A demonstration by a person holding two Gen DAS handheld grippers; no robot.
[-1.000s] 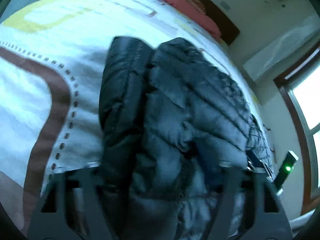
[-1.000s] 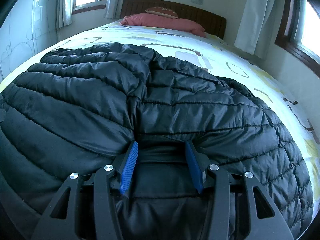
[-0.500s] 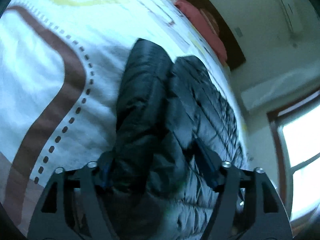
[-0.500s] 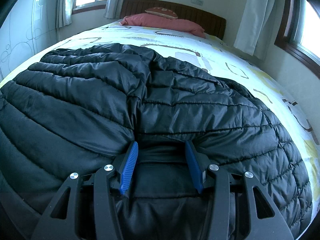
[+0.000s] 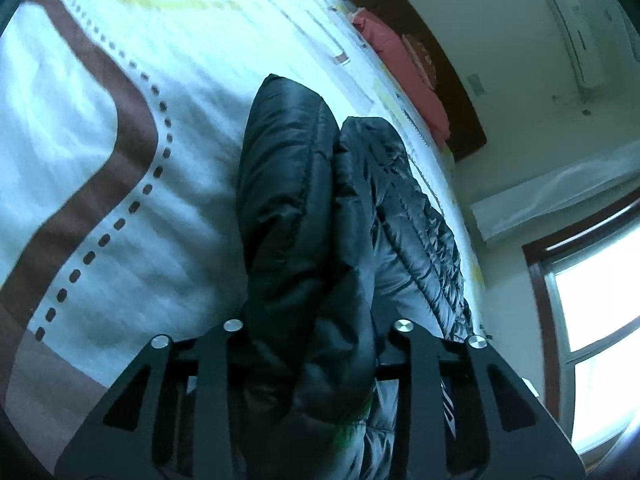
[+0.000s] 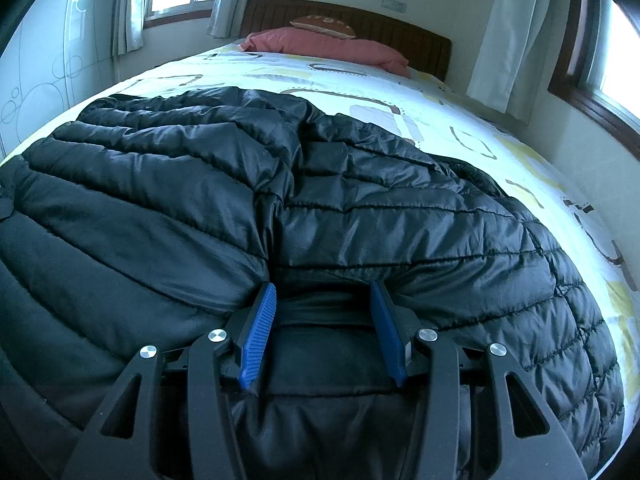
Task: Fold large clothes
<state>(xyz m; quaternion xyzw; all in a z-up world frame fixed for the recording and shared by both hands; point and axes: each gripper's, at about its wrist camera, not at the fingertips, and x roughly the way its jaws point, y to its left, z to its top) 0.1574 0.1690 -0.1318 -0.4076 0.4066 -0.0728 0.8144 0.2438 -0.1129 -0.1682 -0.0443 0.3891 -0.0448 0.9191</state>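
A black puffer jacket [image 6: 360, 208] lies spread across the bed and fills most of the right wrist view. My right gripper [image 6: 322, 296] sits at its near edge, and its blue pads [image 6: 258, 332] pinch a thick fold of the quilted fabric. In the left wrist view the jacket [image 5: 288, 184] runs away from me as a long folded bundle. My left gripper [image 5: 316, 320] is closing on the near end of that bundle. Fabric bulges between and over its black fingers [image 5: 224, 344] and hides the pads.
The bed sheet [image 5: 100, 140] is white with brown and yellow shapes and lies bare left of the bundle. A pink pillow [image 6: 320, 42] rests against the dark headboard [image 6: 360, 20]. Curtains [image 6: 504, 32] and windows [image 5: 600, 320] line the walls.
The left view has rolled, tilting the bed and jacket. The left jaws spread wider around the bundle, then narrowed onto it. The right gripper and its fold have not moved.
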